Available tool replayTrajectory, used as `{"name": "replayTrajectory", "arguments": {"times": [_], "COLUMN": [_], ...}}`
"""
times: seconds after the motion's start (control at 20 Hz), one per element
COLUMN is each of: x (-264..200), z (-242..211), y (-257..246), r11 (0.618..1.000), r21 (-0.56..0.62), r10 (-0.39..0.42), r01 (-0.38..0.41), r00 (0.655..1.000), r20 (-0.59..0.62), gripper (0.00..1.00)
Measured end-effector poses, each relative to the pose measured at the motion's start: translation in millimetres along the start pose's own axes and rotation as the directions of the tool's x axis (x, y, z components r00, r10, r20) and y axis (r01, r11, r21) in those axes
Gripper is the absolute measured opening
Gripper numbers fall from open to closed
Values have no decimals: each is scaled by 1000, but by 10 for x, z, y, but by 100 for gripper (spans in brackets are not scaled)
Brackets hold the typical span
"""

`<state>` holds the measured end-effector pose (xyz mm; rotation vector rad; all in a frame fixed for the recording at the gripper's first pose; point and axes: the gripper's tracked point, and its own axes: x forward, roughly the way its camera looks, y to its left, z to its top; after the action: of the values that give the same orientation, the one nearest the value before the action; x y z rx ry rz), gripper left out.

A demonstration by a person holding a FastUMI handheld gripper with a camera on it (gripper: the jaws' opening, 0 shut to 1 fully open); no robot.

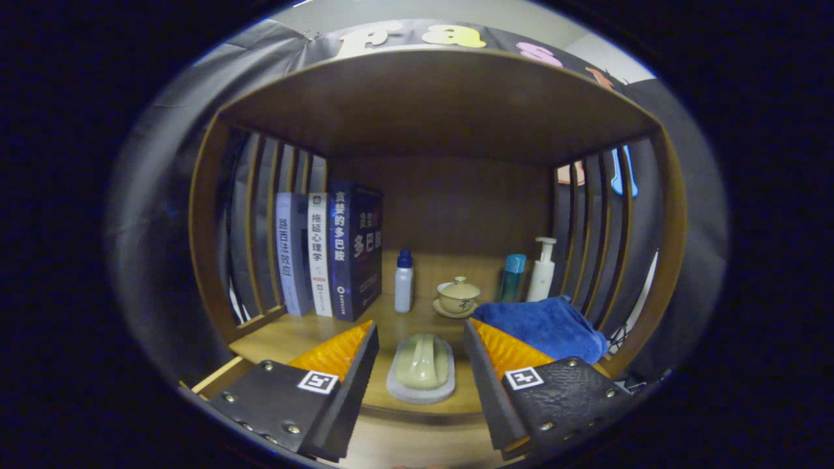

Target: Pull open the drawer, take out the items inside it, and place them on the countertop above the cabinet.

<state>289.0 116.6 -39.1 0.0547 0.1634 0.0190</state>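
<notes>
My gripper (pixel 420 352) is open, its two fingers spread wide in front of a wooden cabinet's countertop (pixel 306 335). A pale green oval piece on a light grey base (pixel 421 369) lies on the countertop near its front edge, between my fingers, and neither finger touches it. The blue towel (pixel 544 326) lies bunched on the countertop just beyond my right finger. The drawer is hidden below the fingers.
Three upright books (pixel 329 254) stand at the back left. A small white bottle with a blue cap (pixel 404 281), a lidded tea cup on a saucer (pixel 459 296), a teal bottle (pixel 512 277) and a white pump bottle (pixel 542 270) stand further back. Slatted wooden sides and a shelf roof (pixel 430 104) enclose the space.
</notes>
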Motion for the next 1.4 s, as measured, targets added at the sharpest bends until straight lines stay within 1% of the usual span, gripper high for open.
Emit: {"name": "replayTrajectory", "arguments": {"times": [0.05,0.1,0.35,0.5,0.6,0.7,0.85,1.05,1.2,1.4], "x": [-119,-244,-832,-1133,-1344,-1518,-1731,-1833,-1838,-1734], "z": [-11,-25,-240,-446,-514,-683,-944,-1287,-1473,-1661], "y": [13,31,100,131,117,146,188,288,252,223], "r11": [1000,1000,999,999,1000,1000,998,997,996,997], "r21": [-6,-11,-29,-36,-29,-28,-61,-72,-84,-69], "r10": [5,12,29,28,11,4,-2,7,-11,-28], "r01": [-5,-12,-29,-28,-11,-5,-2,-17,-4,14], "r00": [1000,1000,1000,1000,1000,999,998,990,984,976], "r20": [6,7,4,-14,-20,-34,-67,-138,-177,-214], "gripper": [78,81,81,91,97,97,97,97,97,97]}}
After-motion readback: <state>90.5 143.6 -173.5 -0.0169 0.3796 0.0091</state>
